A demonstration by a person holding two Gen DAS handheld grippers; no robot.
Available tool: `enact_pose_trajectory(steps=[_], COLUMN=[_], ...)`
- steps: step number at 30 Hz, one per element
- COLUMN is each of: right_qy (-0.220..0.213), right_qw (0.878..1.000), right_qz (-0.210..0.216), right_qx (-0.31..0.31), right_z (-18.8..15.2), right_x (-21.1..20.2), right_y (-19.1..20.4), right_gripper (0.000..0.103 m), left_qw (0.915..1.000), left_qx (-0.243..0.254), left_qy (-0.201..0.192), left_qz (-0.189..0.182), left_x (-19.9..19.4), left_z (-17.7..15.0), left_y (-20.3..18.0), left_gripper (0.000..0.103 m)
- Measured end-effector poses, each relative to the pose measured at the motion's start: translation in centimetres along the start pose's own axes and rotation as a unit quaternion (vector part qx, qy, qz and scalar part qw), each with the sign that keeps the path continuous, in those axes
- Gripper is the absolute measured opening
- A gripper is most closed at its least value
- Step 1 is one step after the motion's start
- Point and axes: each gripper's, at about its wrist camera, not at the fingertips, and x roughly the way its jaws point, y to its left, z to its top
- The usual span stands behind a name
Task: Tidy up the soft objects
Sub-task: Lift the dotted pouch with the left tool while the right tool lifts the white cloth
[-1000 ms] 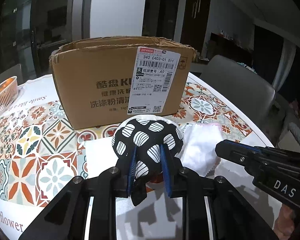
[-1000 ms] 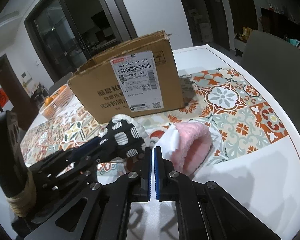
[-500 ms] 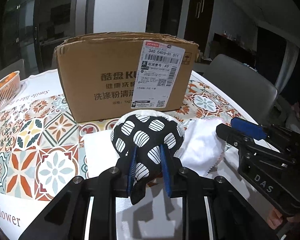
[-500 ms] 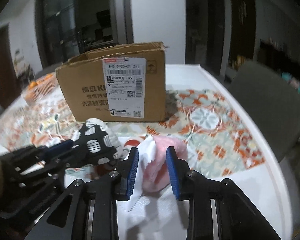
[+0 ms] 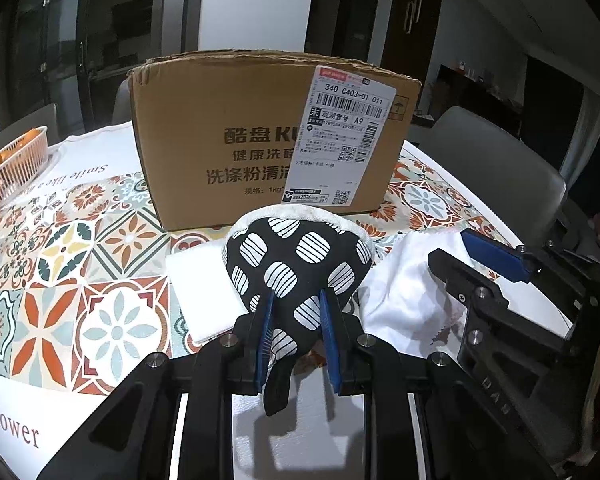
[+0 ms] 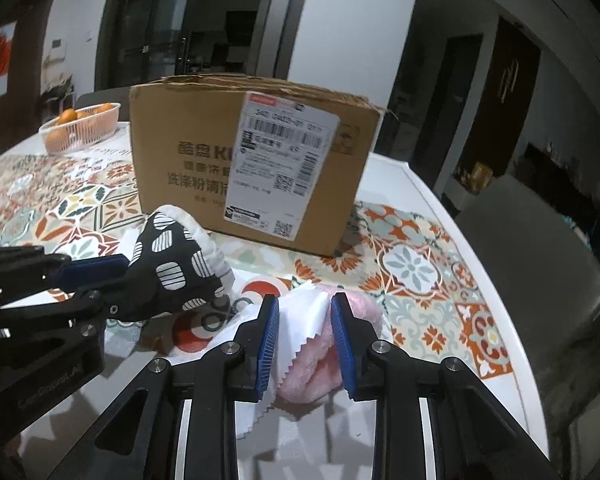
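Padded spotted mitt (image 5: 296, 268) pinched in left claw (image 5: 296, 332), right claw (image 6: 306, 336) closing (fluffy pink slipper (image 6: 332, 344) between)

Cardboard box (image 5: 260, 140): inside hidden behind its front wall in both views. Its shipping label (image 6: 284, 176) is blurred in the right wrist view, small print unreadable. Orange basket (image 5: 8, 168) cut by the left edge. Pink plush item (image 6: 320, 344) partly covered by white cloth (image 6: 300, 316).

Dim room, dark background. Overhead light falls on the table (image 5: 100, 152), casting soft gripper shadows in the foreground. Left wrist view sharp; right wrist view slightly motion-blurred. Strong fisheye bending, black corners.
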Motion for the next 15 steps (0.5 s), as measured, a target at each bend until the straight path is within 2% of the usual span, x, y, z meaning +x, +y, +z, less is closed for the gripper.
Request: enact_pose_trajectory(steps=[7,12,15], right_qy=[-0.01,-0.031,-0.034], right_qw=[0.995,0.992,0.992], right_qz=[-0.06,-0.082,-0.077], right_qx=[-0.079,-0.092,-0.092], right_z=[-0.4,-0.1,0.0], right_x=[0.4,-0.6,-1.0], right_y=[2.3,2.4,2.4], right_gripper=[0.01,0.009,0.009], left_qw=[1.0,1.0,1.0], left_qx=[0.0,-0.001,-0.003], left_qy=[0.003,-0.002,-0.009], left_qz=[0.001,-0.001,-0.001], left_x=[-0.1,-0.4,-0.9], left_z=[-0.2,0.0,0.2], left_y=[-0.1,-0.2,-0.2], left_gripper=[0.023,0.019,0.009])
